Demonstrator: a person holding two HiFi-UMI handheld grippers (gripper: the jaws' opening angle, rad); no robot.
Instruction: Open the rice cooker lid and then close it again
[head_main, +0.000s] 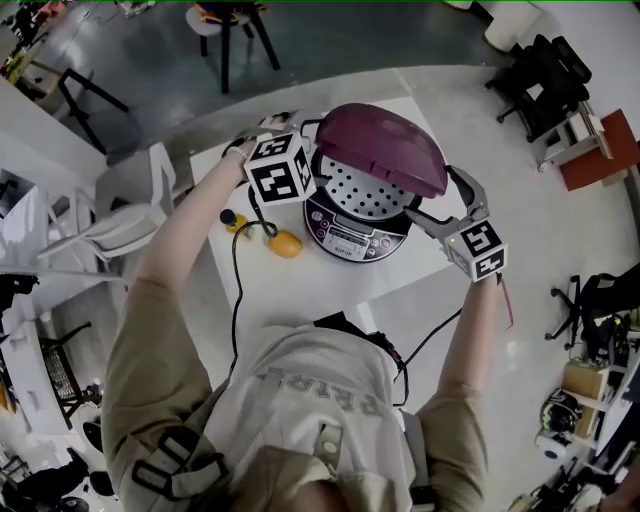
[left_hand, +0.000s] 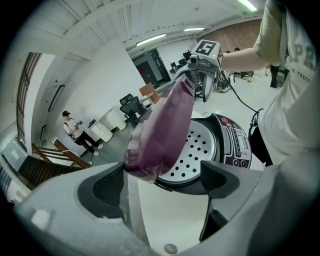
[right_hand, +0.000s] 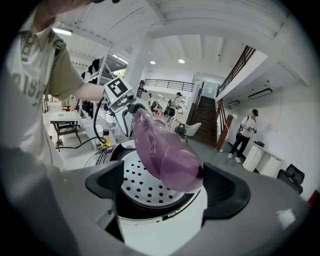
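Pale polished floor spreads round a white table (head_main: 330, 285) with a smooth matte top, and the rice cooker (head_main: 350, 242) stands in the middle of that top. The cooker is a round, dark, glossy pot with a silver control panel (head_main: 348, 240) on its near face. Its lid (head_main: 385, 148), a domed shell of shiny plum-coloured plastic, stands tilted up over the far half of the cooker, so the mouth is partly uncovered. Inside the cooker sits a round metal plate (head_main: 365, 192), dull silver and dotted with rows of small holes; nothing lies on it. The left gripper (left_hand: 162, 182) is at the cooker's left side, its jaws spread wide. One end of the lid's rim dips between them, just beside one ribbed black pad (left_hand: 107, 187) and well clear of the other, so nothing is clamped. The right gripper (right_hand: 167, 185) is at the cooker's right side, jaws just as wide, with the lid's opposite end hanging between them close to one pad (right_hand: 227, 187); it is not squeezed either. Each gripper carries a white cube (head_main: 280, 168) printed with black squares. Near the cooker's left front, on the table, lies a small rounded yellow-orange lump (head_main: 285, 244), and a thin black cable (head_main: 237, 290) runs off the table edge.
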